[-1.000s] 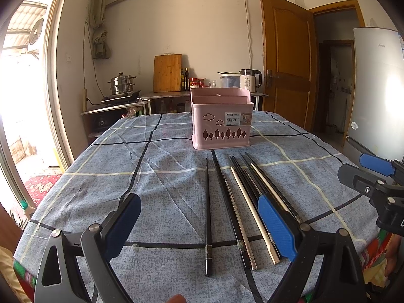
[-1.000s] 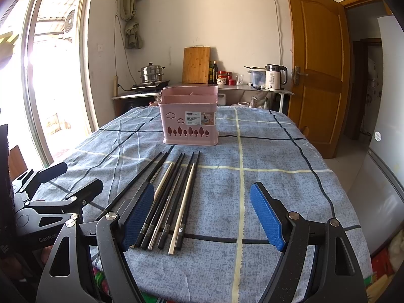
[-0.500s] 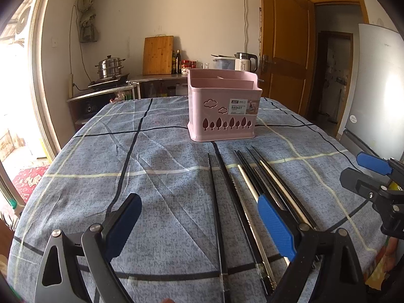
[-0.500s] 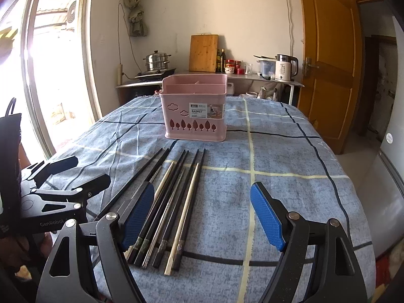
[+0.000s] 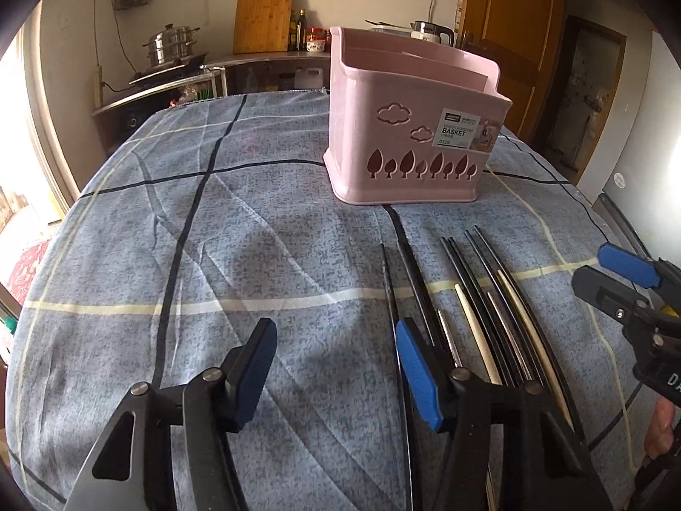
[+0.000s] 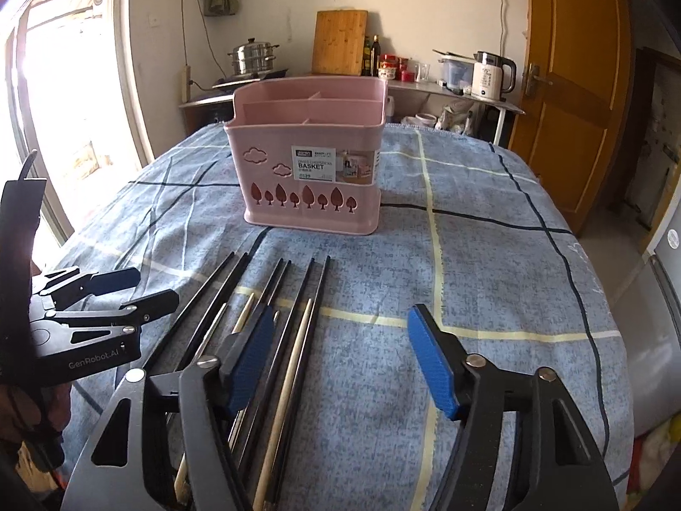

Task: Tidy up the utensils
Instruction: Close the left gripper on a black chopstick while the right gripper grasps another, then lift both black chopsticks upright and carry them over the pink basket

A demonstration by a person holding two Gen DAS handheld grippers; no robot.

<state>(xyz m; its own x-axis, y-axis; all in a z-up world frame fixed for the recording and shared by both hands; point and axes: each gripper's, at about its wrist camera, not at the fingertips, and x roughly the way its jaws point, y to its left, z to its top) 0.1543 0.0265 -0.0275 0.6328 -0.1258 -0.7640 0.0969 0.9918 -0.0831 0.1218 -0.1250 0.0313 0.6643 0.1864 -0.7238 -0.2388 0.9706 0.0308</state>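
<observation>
Several chopsticks (image 5: 468, 319), black and pale, lie side by side on the blue checked cloth in front of a pink utensil basket (image 5: 408, 140). My left gripper (image 5: 336, 370) hovers over bare cloth at the left end of the row. Its jaws are closing with nothing pressed between them, and the leftmost black chopstick runs under its right finger (image 5: 417, 374). My right gripper (image 6: 342, 362) hangs over the right end of the chopsticks (image 6: 276, 298), jaws closing. A pale chopstick and black ones lie on the cloth below its gap, ungripped. The basket (image 6: 310, 170) stands beyond.
The table's cloth (image 5: 213, 255) drops off at the left and near edges. Behind the table a counter holds a steel pot (image 6: 251, 55), a wooden cutting board (image 6: 340, 40) and a kettle (image 6: 489, 74). A wooden door (image 6: 570, 85) stands at the right.
Both grippers have moved forward and tipped down toward the chopsticks, so the basket looks larger. Both pairs of jaws have narrowed from wide open.
</observation>
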